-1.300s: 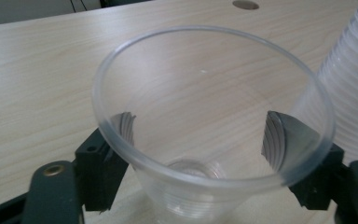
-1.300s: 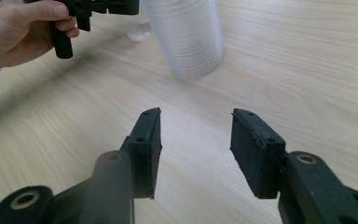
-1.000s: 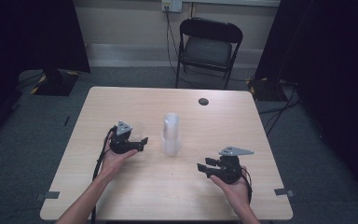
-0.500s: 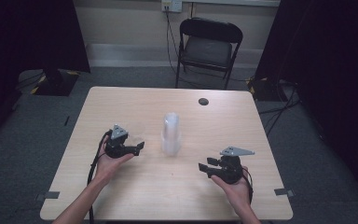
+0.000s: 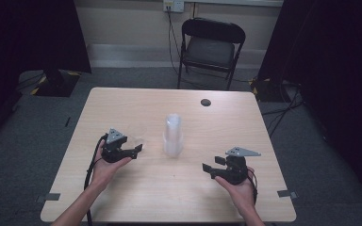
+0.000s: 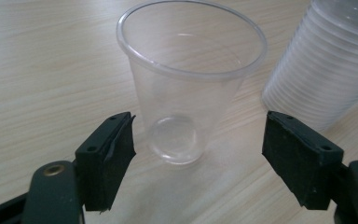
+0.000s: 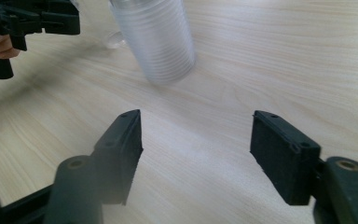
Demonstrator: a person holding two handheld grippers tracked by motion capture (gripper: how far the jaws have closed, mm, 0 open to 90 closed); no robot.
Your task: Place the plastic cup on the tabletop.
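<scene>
A single clear cup (image 6: 191, 93) is seen standing upright and empty on the table (image 5: 122, 101), left of its middle, with a nested stack (image 5: 173, 135) of like cups just beside it, near the table's centre; cup and stack are not touching. In the left gripper view the cup stands just ahead of the left gripper (image 6: 198, 149), between the lines of its pads but untouched by either. These jaws have just been closing and stand half apart, with nothing gripped. The right gripper (image 7: 196, 149) is held low near the table's right edge, toward the near right corner; its jaws have just been opening and are spread wide over bare wood. A small dark disc (image 5: 206, 102) lies near the far edge. Beyond the table a black folding chair (image 5: 210, 47) is placed on grey carpet before a pale wall.
</scene>
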